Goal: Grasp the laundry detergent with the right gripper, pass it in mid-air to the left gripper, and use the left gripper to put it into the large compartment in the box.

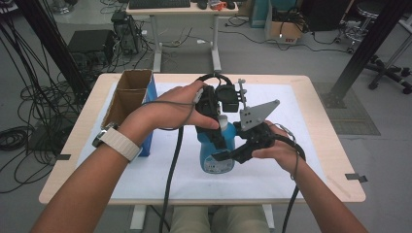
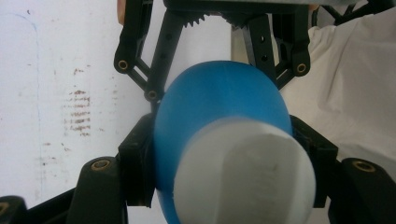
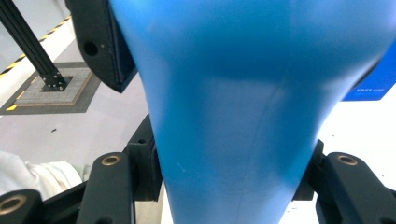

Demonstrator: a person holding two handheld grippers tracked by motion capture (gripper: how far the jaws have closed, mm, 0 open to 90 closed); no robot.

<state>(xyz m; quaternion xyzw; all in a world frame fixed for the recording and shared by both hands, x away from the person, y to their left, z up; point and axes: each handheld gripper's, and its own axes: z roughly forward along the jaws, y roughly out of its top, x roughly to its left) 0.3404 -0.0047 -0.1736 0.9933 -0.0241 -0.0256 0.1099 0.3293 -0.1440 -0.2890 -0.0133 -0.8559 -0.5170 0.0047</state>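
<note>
High view: blue bottle (image 1: 216,154) lies near mid-table on the white mat (image 1: 301,145), long axis running away from the person, white cap (image 1: 224,121) at the far end. Left gripper (image 1: 219,130) comes from above at the neck end, jaws closed onto the shoulder just below the cap. Right gripper (image 1: 228,154) comes from the right, jaws clamped across the body. Both touching; next move likely a cap twist.

Blue bottle (image 2: 219,107) with white cap (image 2: 245,172) fills centre, cap end nearest camera. Left gripper (image 2: 222,154) jaws pressed on bottle's two sides — clamped. Second black gripper (image 2: 210,46) beyond, touching bottle's far end. White worktop (image 2: 46,70) beneath, brown smudges (image 2: 79,112) at left.
</note>
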